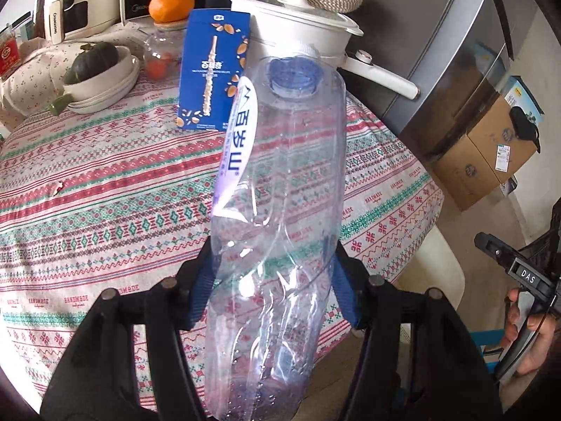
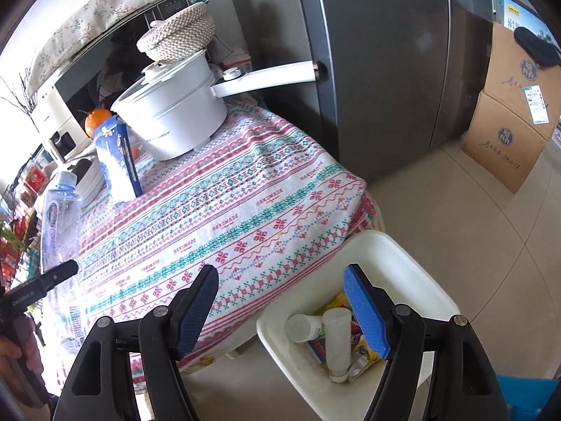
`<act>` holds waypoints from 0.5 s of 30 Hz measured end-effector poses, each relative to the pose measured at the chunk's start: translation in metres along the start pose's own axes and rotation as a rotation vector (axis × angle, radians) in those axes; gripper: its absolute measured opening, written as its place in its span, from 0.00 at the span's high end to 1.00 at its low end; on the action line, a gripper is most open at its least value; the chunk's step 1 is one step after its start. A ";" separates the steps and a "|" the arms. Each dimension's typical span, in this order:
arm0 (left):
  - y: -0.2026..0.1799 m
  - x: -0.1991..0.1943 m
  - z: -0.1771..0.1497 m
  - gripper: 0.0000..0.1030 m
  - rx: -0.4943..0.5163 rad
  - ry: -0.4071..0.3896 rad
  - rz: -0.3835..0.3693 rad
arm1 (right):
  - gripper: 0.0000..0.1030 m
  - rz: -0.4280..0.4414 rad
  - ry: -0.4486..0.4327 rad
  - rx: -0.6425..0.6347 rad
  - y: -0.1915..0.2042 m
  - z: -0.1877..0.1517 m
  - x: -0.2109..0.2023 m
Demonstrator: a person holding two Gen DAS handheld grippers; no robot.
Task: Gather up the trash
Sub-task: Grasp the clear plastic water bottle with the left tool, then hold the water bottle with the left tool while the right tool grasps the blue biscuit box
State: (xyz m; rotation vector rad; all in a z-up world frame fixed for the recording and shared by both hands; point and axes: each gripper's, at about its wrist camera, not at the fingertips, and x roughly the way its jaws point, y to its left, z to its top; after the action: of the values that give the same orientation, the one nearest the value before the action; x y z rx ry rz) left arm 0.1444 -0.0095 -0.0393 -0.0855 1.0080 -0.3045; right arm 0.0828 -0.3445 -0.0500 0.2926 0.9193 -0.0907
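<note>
Patterned tablecloth (image 1: 105, 189) | blue carton (image 1: 210, 70) behind gripped bottle (image 1: 280, 175) | white pot (image 2: 175, 119)

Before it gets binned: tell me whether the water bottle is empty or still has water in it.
Nearly empty: the bottle is see-through, the tablecloth pattern shows through it, and only droplets cling inside.

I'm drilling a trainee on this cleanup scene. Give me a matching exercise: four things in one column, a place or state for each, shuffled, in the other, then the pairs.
Things:
1. plastic bottle
2. blue carton
3. white bin
4. right gripper

Places or states:
A. standing upright on the tablecloth
B. on the floor beside the table, trash inside
C. open, holding nothing
D. clamped in the left gripper

Pairs: 1-D, 2-A, 3-B, 4-C
</note>
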 end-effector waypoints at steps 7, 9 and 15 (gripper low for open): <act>0.053 -0.021 0.013 0.40 -0.104 -0.094 0.086 | 0.26 0.092 0.035 -0.054 0.054 0.016 0.032; 0.064 -0.026 0.016 0.40 -0.122 -0.116 0.107 | 0.26 0.107 0.018 -0.092 0.074 0.024 0.041; 0.095 -0.031 0.026 0.40 -0.196 -0.152 0.107 | 0.26 0.233 0.001 -0.174 0.144 0.048 0.089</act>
State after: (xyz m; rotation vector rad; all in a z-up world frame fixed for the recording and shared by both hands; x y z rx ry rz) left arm 0.1706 0.0883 -0.0200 -0.2281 0.8853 -0.0989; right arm 0.2027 -0.2169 -0.0632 0.2356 0.8819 0.2031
